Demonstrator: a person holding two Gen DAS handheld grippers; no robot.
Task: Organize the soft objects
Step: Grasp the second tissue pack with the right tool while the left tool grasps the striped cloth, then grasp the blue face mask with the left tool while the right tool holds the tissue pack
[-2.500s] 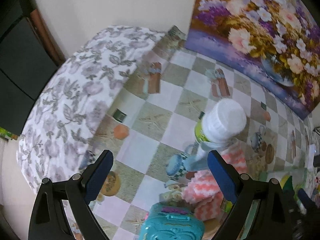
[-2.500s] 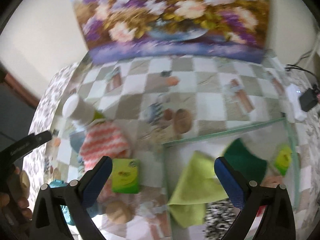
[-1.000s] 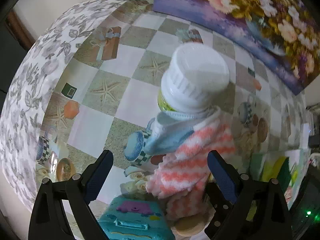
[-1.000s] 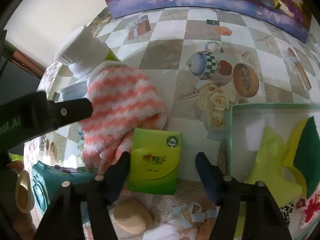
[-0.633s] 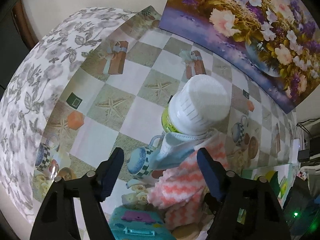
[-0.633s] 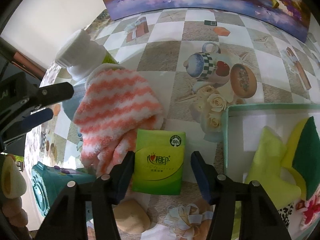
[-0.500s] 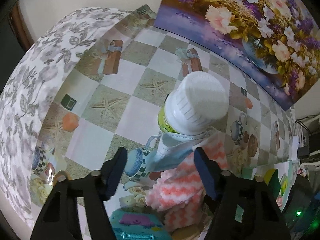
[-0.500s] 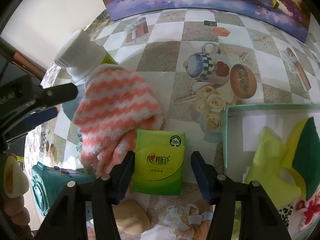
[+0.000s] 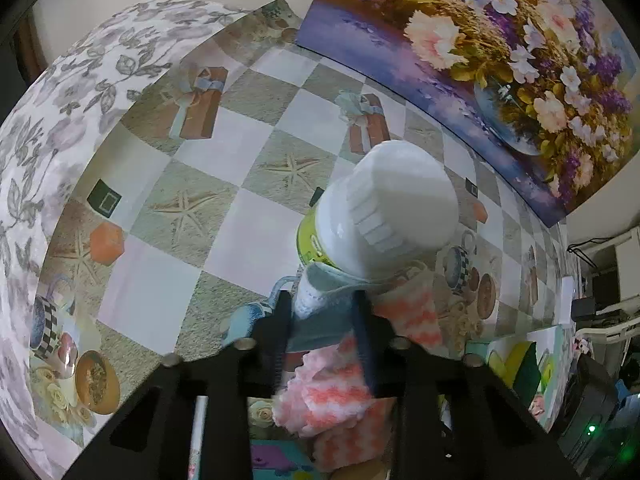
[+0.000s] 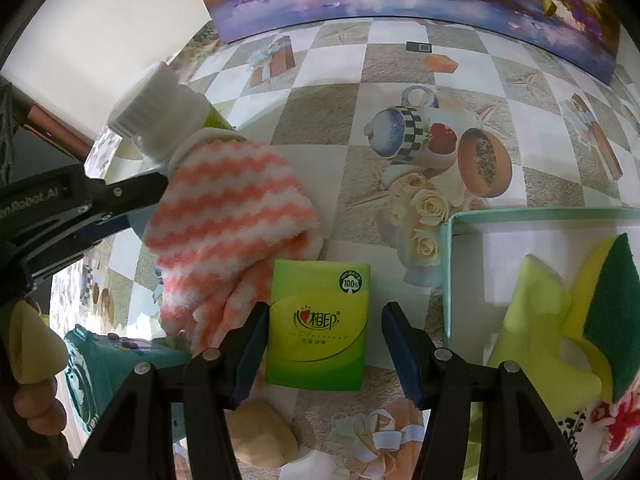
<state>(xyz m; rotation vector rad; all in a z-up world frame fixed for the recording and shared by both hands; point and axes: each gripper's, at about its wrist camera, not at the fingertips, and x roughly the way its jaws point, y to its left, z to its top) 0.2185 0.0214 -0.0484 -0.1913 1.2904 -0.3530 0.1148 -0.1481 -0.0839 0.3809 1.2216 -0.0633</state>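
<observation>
left gripper (image 9: 322,316): jaws closing, with a pale blue cloth (image 9: 320,320) between the fingers; whether the pads already press on it cannot be told.
pale blue cloth: just in front of the white-capped bottle (image 9: 384,216), touching its base.
striped fluffy cloth (image 10: 232,216): pink and white, draped against the white-capped bottle and spreading down from it beside the blue cloth.
right gripper (image 10: 322,344): about half open, pointing steeply down, fingers either side of a green tissue pack (image 10: 318,324); the left pad sits at its edge, the right pad stands clear.
green tissue pack: flat on the checked tablecloth (image 10: 328,108), well below the white-capped bottle, touching the striped cloth's lower edge.
tray (image 10: 446,264): further right, holding a yellow cloth (image 10: 532,320) and a green-and-yellow sponge (image 10: 612,304).
teal toy case (image 10: 92,360): below the bottle, at the left edge.
</observation>
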